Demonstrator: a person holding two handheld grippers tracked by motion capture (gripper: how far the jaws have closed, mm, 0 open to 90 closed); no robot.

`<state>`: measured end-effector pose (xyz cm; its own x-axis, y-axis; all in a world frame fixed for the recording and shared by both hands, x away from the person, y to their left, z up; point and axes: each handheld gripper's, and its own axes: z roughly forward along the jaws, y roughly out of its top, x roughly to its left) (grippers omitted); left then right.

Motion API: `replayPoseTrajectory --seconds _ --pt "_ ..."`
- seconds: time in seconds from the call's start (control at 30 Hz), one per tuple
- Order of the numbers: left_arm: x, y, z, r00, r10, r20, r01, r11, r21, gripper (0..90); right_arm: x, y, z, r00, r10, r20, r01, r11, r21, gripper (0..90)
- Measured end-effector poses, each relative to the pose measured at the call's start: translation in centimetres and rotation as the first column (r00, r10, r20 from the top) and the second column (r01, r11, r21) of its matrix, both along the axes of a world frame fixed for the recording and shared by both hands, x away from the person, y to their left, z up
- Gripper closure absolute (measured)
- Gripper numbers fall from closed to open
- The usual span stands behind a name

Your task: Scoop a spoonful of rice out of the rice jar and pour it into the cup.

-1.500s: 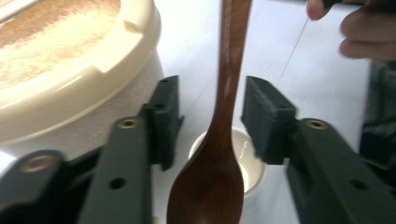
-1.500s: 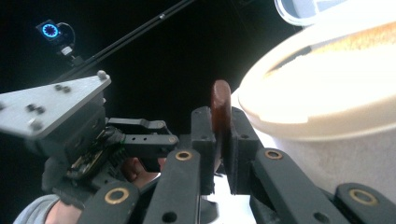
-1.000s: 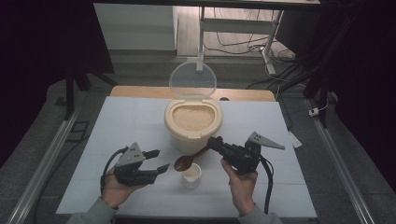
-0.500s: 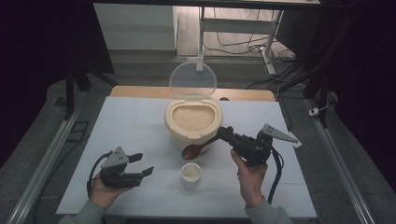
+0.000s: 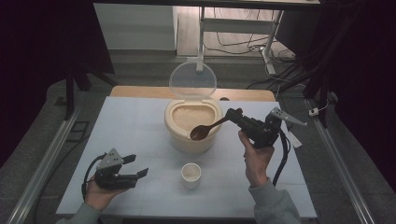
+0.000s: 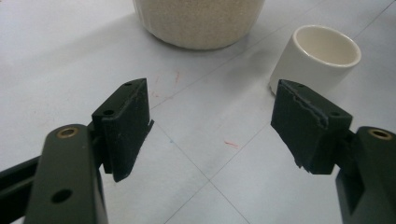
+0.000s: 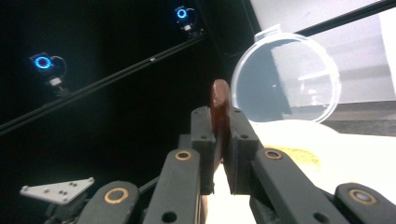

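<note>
White table: right gripper pinches spoon over rice pot, left gripper wide, empty. Spoon prob. empty; thin grip could twist, spilling rice.

Dark wooden spoon over rice-filled container.

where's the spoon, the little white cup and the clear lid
spoon (image 5: 202, 133), high view, on its dark bowl, over the container's front rim
little white cup (image 6: 312, 60), left gripper view, on its outer wall
clear lid (image 5: 192, 80), high view, on the middle of the upright round panel
</note>
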<state>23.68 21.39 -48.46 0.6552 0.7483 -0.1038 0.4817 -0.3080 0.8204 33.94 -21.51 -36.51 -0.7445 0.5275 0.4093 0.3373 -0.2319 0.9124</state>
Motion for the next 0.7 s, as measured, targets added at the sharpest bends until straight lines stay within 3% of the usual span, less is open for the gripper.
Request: replayPoseTrajectory --seconds 0.13,0.5,0.7 --pt "0.0 0.0 -0.1 1.0000 -0.001 -0.006 0.001 1.0000 0.003 27.4 1.2 0.1 0.3 0.9997 -0.024 0.011 0.024 0.999 -0.038 83.2" --pt "0.2 0.0 -0.4 0.9997 -0.006 -0.023 0.006 0.9999 0.013 26.4 3.4 1.3 0.9 0.9951 -0.092 0.035 0.095 0.992 -0.087 83.2" --pt "0.2 0.0 -0.4 0.9996 -0.005 -0.028 0.006 0.9999 0.014 25.9 4.6 1.8 1.6 0.9830 -0.167 0.077 0.177 0.972 -0.153 83.2"
